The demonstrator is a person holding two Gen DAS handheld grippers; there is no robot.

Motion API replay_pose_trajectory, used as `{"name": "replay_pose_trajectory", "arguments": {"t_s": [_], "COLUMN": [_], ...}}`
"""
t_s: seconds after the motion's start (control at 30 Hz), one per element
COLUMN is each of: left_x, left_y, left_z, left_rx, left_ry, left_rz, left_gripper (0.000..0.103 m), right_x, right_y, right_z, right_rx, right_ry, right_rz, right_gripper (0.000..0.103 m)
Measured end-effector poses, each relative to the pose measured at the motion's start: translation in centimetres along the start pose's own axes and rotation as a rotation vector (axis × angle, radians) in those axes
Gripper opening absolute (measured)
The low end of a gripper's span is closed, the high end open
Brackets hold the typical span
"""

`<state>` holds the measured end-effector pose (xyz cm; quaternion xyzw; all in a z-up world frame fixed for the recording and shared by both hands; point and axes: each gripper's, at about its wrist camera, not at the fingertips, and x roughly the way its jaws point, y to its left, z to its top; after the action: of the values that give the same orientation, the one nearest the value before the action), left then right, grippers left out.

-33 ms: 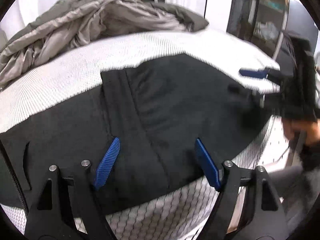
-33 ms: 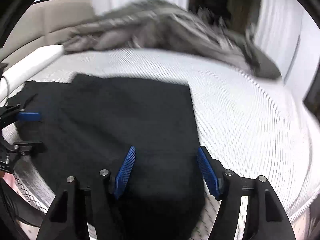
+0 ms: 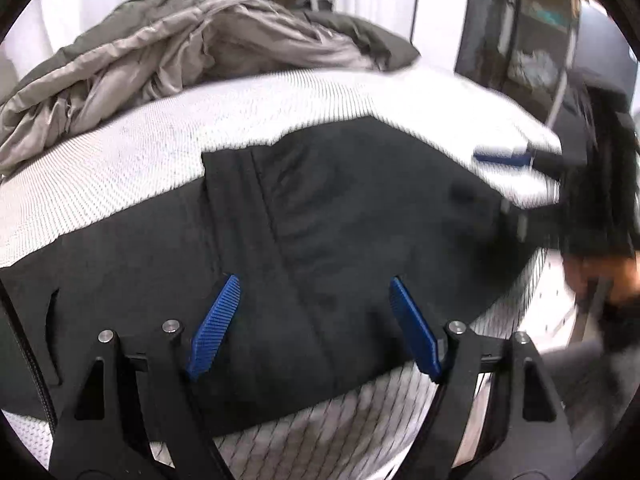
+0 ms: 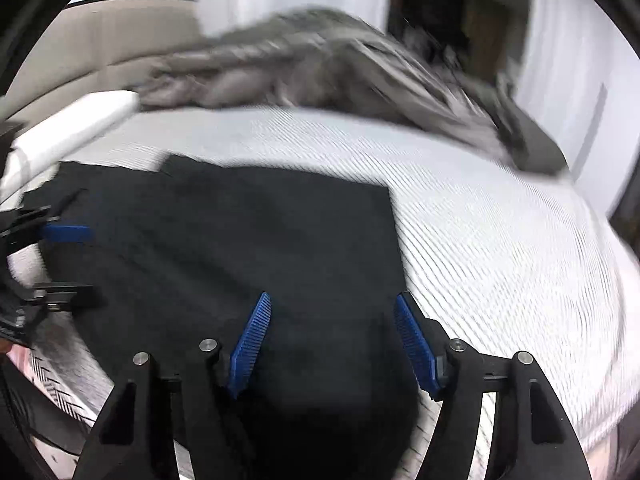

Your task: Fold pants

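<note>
Black pants (image 3: 360, 220) lie folded flat on a white textured bed cover (image 3: 120, 168), with a seam running towards me. My left gripper (image 3: 314, 280) hovers open just over their near part, nothing pinched between the blue pads. In the right wrist view the same pants (image 4: 260, 232) spread out ahead, and my right gripper (image 4: 332, 298) stands over their near right corner with its jaws opening; cloth lies under them, not pressed by the pads. The right gripper (image 3: 508, 188) also shows at the pants' right end. The left gripper (image 4: 68, 264) shows at their left end.
A crumpled grey duvet (image 3: 180, 52) is heaped at the far side of the bed, also blurred in the right wrist view (image 4: 320, 64). A beige headboard (image 4: 100, 40) stands at far left. A person's hand (image 3: 600, 276) holds the right gripper beyond the bed's right edge.
</note>
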<state>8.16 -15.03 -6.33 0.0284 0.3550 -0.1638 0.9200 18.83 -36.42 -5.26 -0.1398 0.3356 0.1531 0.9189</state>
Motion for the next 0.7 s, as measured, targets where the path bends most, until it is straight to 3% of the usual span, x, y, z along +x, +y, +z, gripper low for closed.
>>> {"name": "replay_pose_trajectory", "arguments": {"t_s": [0.1, 0.13, 0.2, 0.3, 0.4, 0.57, 0.63, 0.7], "left_x": [2.5, 4.4, 5.7, 6.2, 6.4, 4.9, 4.0, 3.8], "left_y": [-1.3, -2.2, -3.4, -3.2, -3.0, -1.8, -1.5, -1.3], "left_z": [1.6, 2.2, 2.0, 2.0, 1.6, 0.9, 1.3, 2.3], "left_rx": [-0.021, -0.001, 0.028, 0.021, 0.060, 0.051, 0.033, 0.006], "left_ry": [0.018, 0.057, 0.075, 0.089, 0.102, 0.092, 0.076, 0.040], "left_rz": [0.000, -0.001, 0.031, -0.005, 0.029, 0.017, 0.006, -0.017], "left_gripper": [0.076, 0.076, 0.081, 0.082, 0.082, 0.080, 0.075, 0.075], "right_x": [2.1, 2.8, 4.5, 4.0, 3.7, 3.8, 3.0, 1.9], "right_y": [2.5, 3.1, 4.3, 3.9, 1.8, -4.1, -5.9, -5.6], "right_z": [0.2, -0.3, -1.1, -1.6, -1.7, -1.2, -0.6, -0.3], "right_rx": [-0.037, -0.059, -0.115, -0.180, -0.128, -0.014, 0.081, 0.097], "right_ry": [0.079, 0.108, 0.144, 0.124, 0.142, 0.168, 0.148, 0.096], "right_rz": [0.095, 0.103, 0.085, 0.046, 0.027, -0.136, -0.082, -0.046], "right_gripper": [0.067, 0.067, 0.068, 0.071, 0.072, 0.071, 0.067, 0.066]}}
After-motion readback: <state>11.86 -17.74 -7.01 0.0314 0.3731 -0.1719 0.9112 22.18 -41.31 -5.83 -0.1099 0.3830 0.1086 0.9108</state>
